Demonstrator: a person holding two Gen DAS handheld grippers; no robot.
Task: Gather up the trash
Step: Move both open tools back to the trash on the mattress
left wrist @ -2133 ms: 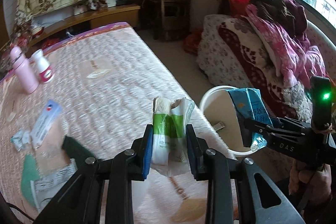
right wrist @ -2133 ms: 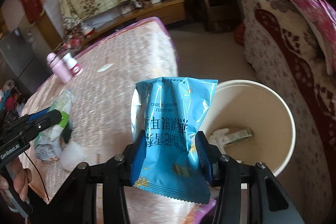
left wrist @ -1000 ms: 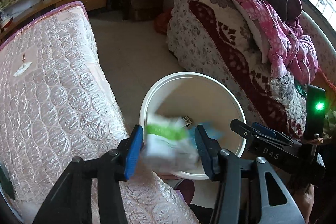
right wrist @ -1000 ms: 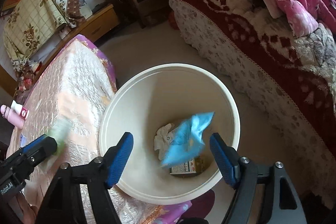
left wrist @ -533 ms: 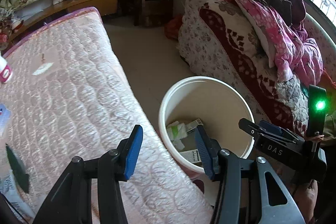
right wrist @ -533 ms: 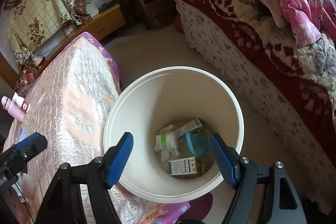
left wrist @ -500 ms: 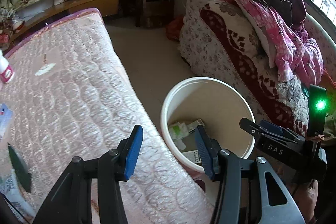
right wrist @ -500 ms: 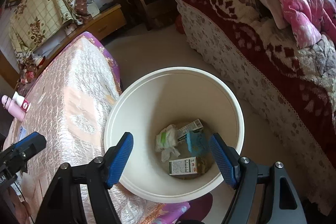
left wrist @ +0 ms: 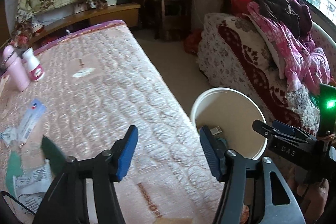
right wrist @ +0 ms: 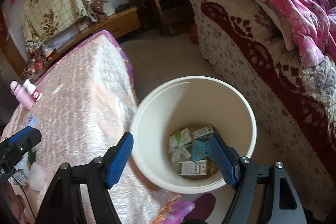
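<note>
Both grippers empty, trash dropped in the bucket

The left gripper (left wrist: 168, 152) has just been opening its blue-padded jaws, with nothing between them; the green-and-white wrapper (right wrist: 180, 141) it gripped earlier now lies in the round cream plastic bucket (right wrist: 250, 117), lower centre of the right wrist view. The right gripper (right wrist: 171, 159) hangs spread wide and empty above the bucket, its blue snack bag (right wrist: 200, 150) resting beside the wrapper. More scraps (left wrist: 31, 180) lie at lower left on the pink quilted mattress (left wrist: 105, 85).
</note>
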